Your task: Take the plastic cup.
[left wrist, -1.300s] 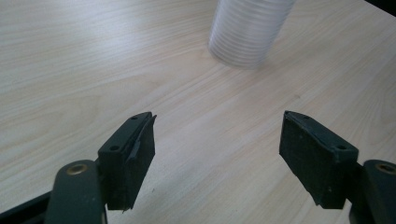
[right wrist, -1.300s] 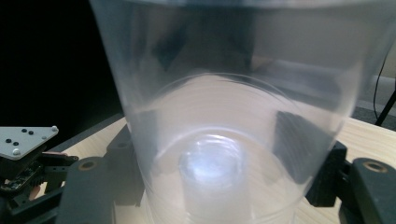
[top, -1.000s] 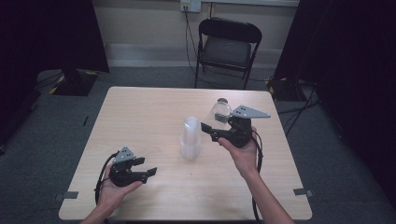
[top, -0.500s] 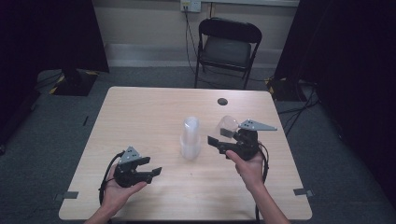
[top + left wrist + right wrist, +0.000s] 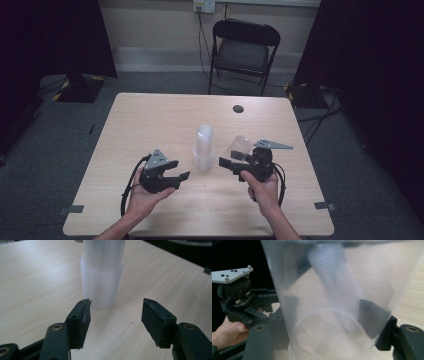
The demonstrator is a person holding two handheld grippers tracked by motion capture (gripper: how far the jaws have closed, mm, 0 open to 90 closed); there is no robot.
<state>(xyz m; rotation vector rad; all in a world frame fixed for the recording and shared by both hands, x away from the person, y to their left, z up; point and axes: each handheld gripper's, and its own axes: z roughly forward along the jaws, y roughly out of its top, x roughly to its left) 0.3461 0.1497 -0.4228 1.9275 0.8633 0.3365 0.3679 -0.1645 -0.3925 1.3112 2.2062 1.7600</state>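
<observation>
A stack of clear plastic cups stands upside down in the middle of the wooden table. My left gripper sits just left of it, low over the table. In the left gripper view its jaws stand apart and have just been closing, with nothing between them and the stack a short way ahead. My right gripper is right of the stack, shut on a single clear cup. That cup sits between the right gripper's black jaws.
A small dark round disc lies on the table's far side. A black folding chair stands beyond the far edge. Dark curtains hang at both sides. The left gripper and its hand appear at the left of the right gripper view.
My right hand has sunk and come nearer with the cup, uncovering the dark disc behind it. My left hand has moved right toward the stack.
</observation>
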